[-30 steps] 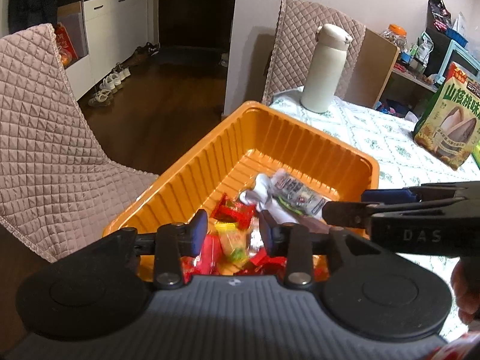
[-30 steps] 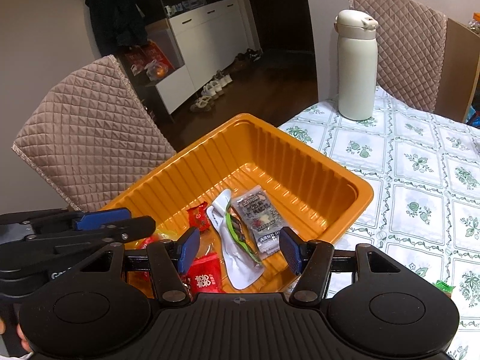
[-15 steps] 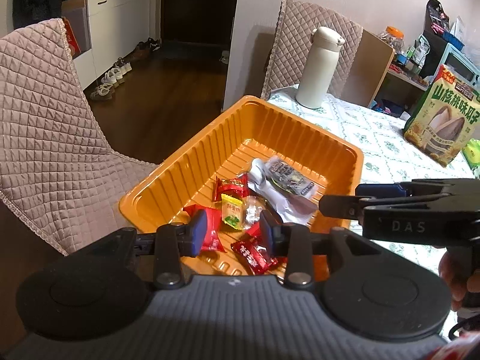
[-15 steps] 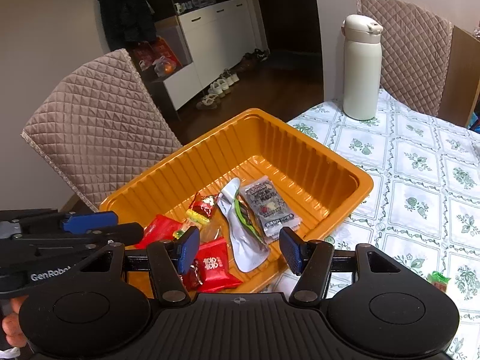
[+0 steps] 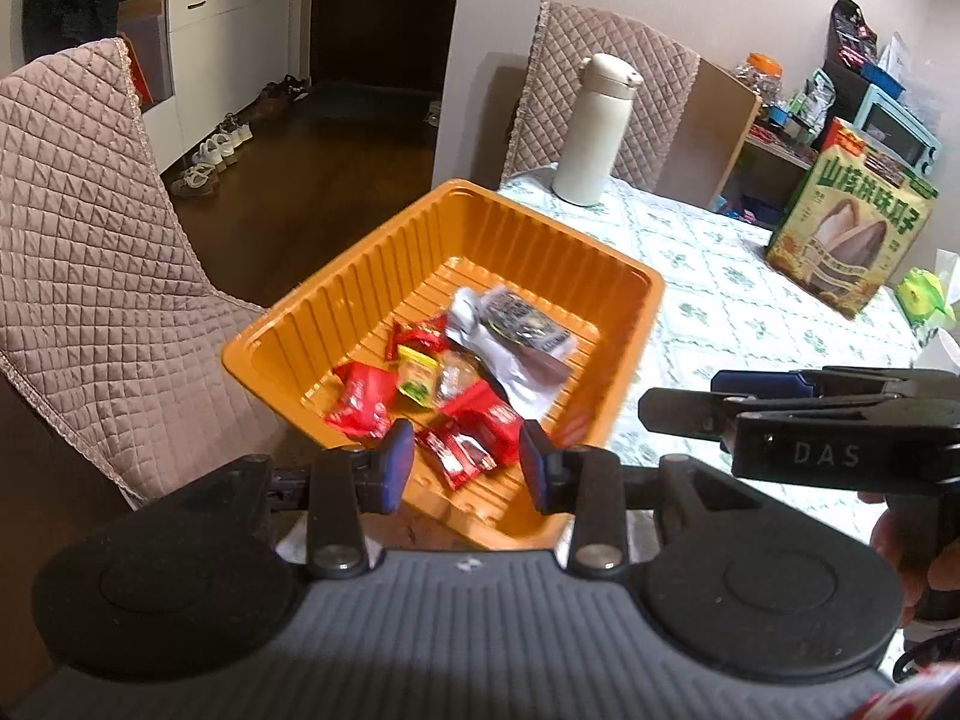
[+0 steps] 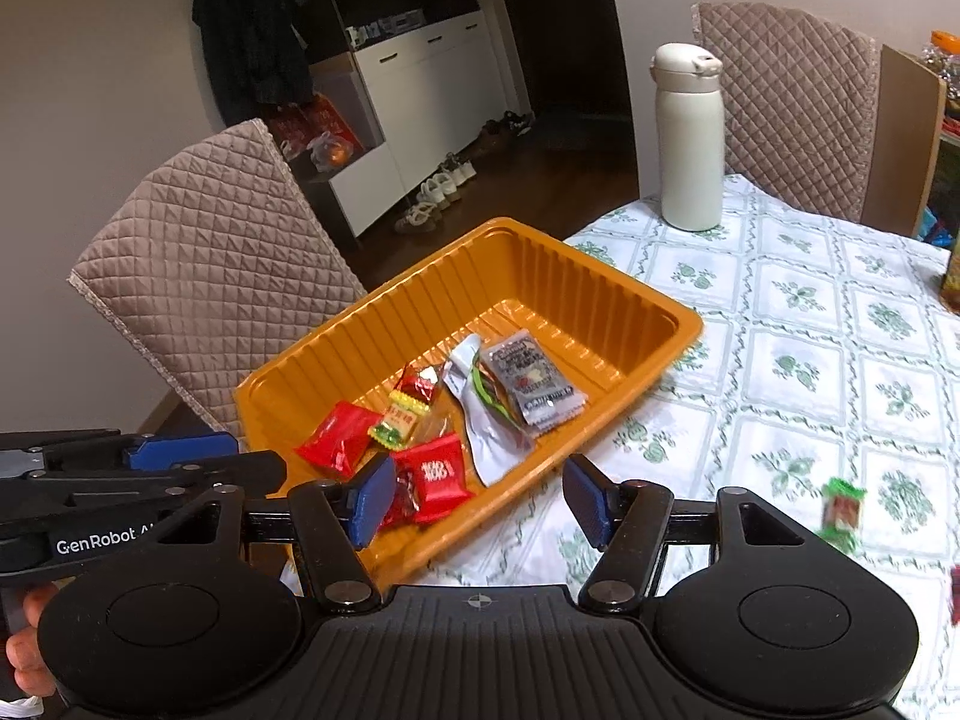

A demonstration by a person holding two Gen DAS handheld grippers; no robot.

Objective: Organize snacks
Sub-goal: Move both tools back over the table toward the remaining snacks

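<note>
— Snacks? 
— Red, yellow and silver packets (image 6: 441,417), heaped in ribbed orange tray (image 6: 372,330), centre frame, on table (image 6: 828,360) edge.
— Claws?
— Left claw (image 5: 467,459) parted, empty. Right claw (image 6: 480,501) opening, nothing between.

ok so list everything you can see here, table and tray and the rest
tray: one, orange, ribbed, at the table edge
snack packets: several, mostly red, one yellow-green, two silver, inside the tray
green packet: one, loose on the tablecloth
flask: one, cream, upright at the table's far end
tablecloth: one, white with green print
seed bag: one, green, standing on the table
chairs: two, quilted beige covers
left gripper: narrow gap, nothing held
right gripper: jaws opening, nothing held
</note>
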